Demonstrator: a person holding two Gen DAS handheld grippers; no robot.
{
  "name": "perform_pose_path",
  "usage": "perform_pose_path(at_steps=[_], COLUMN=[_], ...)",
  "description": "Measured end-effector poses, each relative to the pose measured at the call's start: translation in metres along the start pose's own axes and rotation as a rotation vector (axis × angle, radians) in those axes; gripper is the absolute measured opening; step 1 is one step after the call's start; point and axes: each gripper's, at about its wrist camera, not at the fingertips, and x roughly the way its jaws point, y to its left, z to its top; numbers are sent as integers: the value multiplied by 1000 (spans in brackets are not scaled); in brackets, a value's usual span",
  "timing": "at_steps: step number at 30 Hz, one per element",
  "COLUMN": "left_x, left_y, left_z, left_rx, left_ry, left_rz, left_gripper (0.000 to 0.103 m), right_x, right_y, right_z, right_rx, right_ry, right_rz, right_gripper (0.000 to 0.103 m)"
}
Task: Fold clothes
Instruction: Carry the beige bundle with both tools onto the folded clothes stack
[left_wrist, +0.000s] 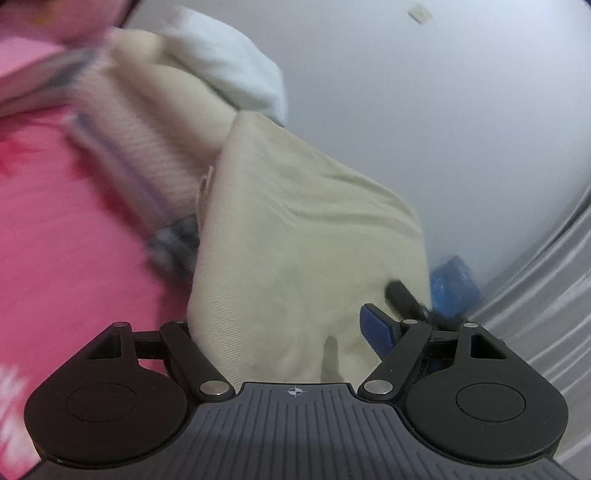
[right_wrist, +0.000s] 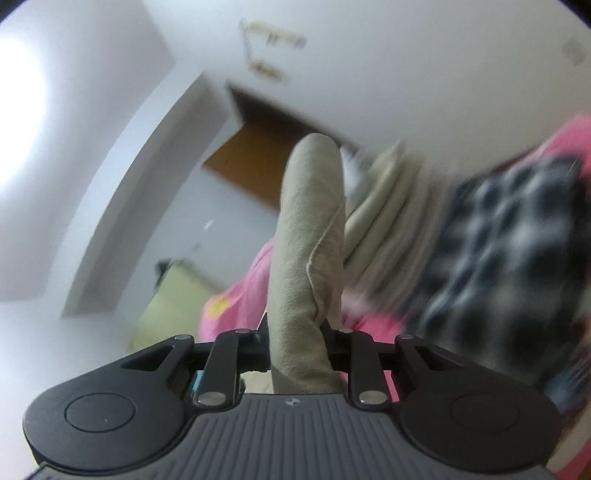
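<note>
Beige cloth (left_wrist: 295, 240) fills the middle of both views, lifted off the pink bedsheet (left_wrist: 55, 240). In the right wrist view the right gripper (right_wrist: 297, 347) is clamped on a thick fold of it, which stands up the centre of the frame. In the left wrist view the left gripper (left_wrist: 284, 332) stands wide with the cloth bunched between its fingers; I cannot tell whether they pinch it. The fold looks only under way: nothing lies flat or squared yet. Count: one beige garment, two grippers, one checked garment (right_wrist: 509, 251) at right, blurred.
</note>
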Motion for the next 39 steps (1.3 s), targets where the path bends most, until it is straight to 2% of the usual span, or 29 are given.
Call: perform_pose_path(at_steps=[3, 6, 8, 11, 12, 13, 16, 17, 19, 21, 24, 27, 28, 31, 34, 35, 36, 39], left_x=[51, 81, 96, 117, 117, 111, 81, 70, 51, 40, 25, 44, 49, 50, 61, 67, 73, 85], left_y=[2, 2, 1, 5, 9, 12, 11, 9, 4, 0, -6, -2, 6, 47, 80, 86, 91, 86], left_z=[32, 61, 76, 78, 71, 63, 40, 33, 28, 23, 16, 9, 5, -1, 3, 4, 6, 7], left_rx=[0, -3, 44, 197, 236, 264, 348, 377, 445, 466, 488, 437, 387, 108, -126, -171, -209, -204], left_ry=[32, 17, 4, -19, -27, -43, -101, -123, -194, -215, -237, -172, -156, -148, -156, -150, -143, -129], left_rz=[-27, -16, 24, 254, 281, 274, 270, 276, 321, 304, 267, 296, 299, 268, 207, 200, 195, 181], left_gripper=[76, 76, 77, 75, 73, 73, 76, 80, 82, 82, 82, 82, 82, 82, 83, 82, 80, 70], right_x=[6, 16, 27, 53, 62, 69, 66, 66, 67, 67, 68, 63, 61, 65, 62, 61, 61, 58], right_y=[-16, -32, -48, -93, -111, -130, -148, -150, -144, -137, -125, -129, -130, -145, -140, -139, -138, -134], right_z=[14, 25, 29, 32, 31, 25, 13, 9, 3, -3, -11, -2, 1, 28, 32, 29, 24, 9], right_rx=[34, 83, 133, 206, 240, 305, 387, 403, 429, 450, 416, 408, 406, 389, 356, 347, 341, 327], right_ry=[-80, -149, -191, -200, -198, -200, -241, -254, -275, -301, -330, -300, -289, -202, -171, -181, -196, -256], right_rz=[-72, -132, -160, -209, -230, -251, -199, -185, -193, -203, -226, -219, -216, -201, -209, -219, -227, -236], right_gripper=[24, 24, 24, 24, 24, 23, 22, 22, 23, 23, 23, 23, 24, 31, 28, 23, 23, 20])
